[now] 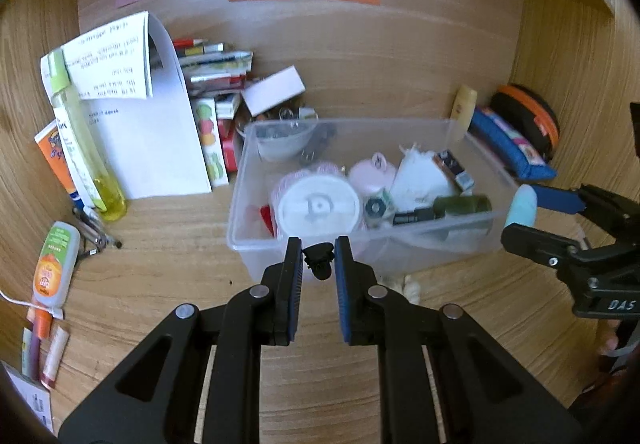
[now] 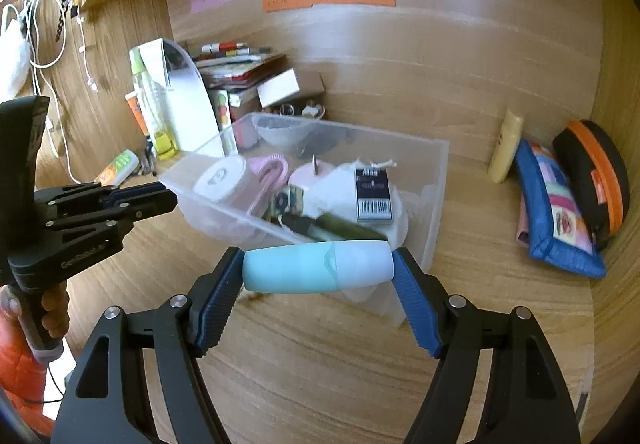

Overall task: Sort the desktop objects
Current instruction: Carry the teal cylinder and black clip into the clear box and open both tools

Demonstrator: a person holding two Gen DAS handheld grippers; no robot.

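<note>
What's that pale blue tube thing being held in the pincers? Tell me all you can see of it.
The pale blue bottle is small, rounded and smooth, probably plastic: a turquoise body with a lighter, whitish-blue cap. It lies sideways, clamped end to end between the blue fingers of the right gripper, lifted clear of the desk, in front of the clear plastic bin. Nothing else touches it.

Left gripper (image 1: 317, 258) fingers pinched near-shut on something small — right gripper (image 2: 318, 270) fingers spread, clamping.
</note>
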